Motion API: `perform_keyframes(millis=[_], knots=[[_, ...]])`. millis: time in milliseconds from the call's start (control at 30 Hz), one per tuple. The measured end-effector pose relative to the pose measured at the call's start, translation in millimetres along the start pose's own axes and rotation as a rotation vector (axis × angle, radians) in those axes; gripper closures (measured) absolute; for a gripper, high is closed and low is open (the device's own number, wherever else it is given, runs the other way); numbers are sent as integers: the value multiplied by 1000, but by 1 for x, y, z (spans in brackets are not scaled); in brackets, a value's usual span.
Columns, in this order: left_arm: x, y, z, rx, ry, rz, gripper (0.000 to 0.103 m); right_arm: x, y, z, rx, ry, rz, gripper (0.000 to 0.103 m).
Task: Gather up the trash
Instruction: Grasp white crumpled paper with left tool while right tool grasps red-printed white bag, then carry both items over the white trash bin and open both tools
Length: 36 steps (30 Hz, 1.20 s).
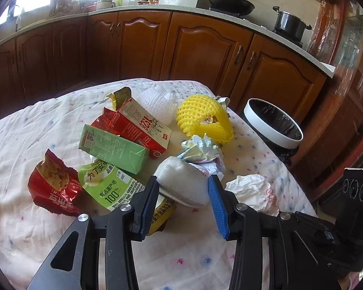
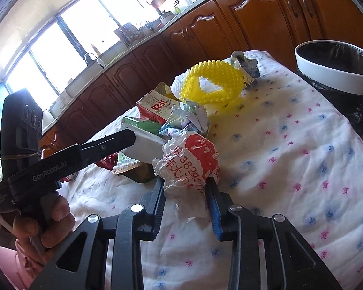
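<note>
Trash lies heaped on a cloth-covered table (image 1: 24,145). My left gripper (image 1: 183,178) is shut on a white foam block (image 1: 179,169), its blue pads pressing both sides; the right wrist view shows this block (image 2: 145,147) at the left gripper's tip. My right gripper (image 2: 186,181) is shut on a crumpled white and red wrapper (image 2: 193,154), which the left wrist view shows as a white wad (image 1: 249,188) to the right. A white-rimmed bin (image 1: 266,133) with a black liner stands beyond the table's far right corner, empty as far as I can see.
On the cloth lie a yellow foam net (image 1: 203,116), white foam net (image 1: 157,104), red-white carton (image 1: 142,125), green carton (image 1: 113,147), red snack bag (image 1: 53,183), green pouch (image 1: 109,188) and crumpled paper (image 1: 200,149). Wooden cabinets (image 1: 205,48) stand behind. A hand (image 2: 48,220) holds the left gripper.
</note>
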<state>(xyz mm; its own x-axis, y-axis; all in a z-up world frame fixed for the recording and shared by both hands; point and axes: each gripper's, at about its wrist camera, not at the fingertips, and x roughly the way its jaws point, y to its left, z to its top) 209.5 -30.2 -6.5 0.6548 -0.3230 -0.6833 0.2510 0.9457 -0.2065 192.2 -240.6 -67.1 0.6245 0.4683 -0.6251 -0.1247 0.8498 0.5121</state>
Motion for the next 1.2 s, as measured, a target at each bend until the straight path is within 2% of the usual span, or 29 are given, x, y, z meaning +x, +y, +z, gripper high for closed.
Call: perform_keyframes(millis=[267, 567, 767, 1200], knots=[[-19, -7, -10, 4, -8, -44, 68, -46, -10, 2, 20, -77, -9, 75], [-45, -45, 3, 84, -65, -141, 69, -84, -28, 18, 47, -156, -57, 75], [-30, -66, 16, 136, -68, -171, 69, -99, -48, 32, 60, -191, -94, 75], [35, -113, 58, 222, -73, -199, 69, -118, -109, 76, 118, -256, -201, 75]])
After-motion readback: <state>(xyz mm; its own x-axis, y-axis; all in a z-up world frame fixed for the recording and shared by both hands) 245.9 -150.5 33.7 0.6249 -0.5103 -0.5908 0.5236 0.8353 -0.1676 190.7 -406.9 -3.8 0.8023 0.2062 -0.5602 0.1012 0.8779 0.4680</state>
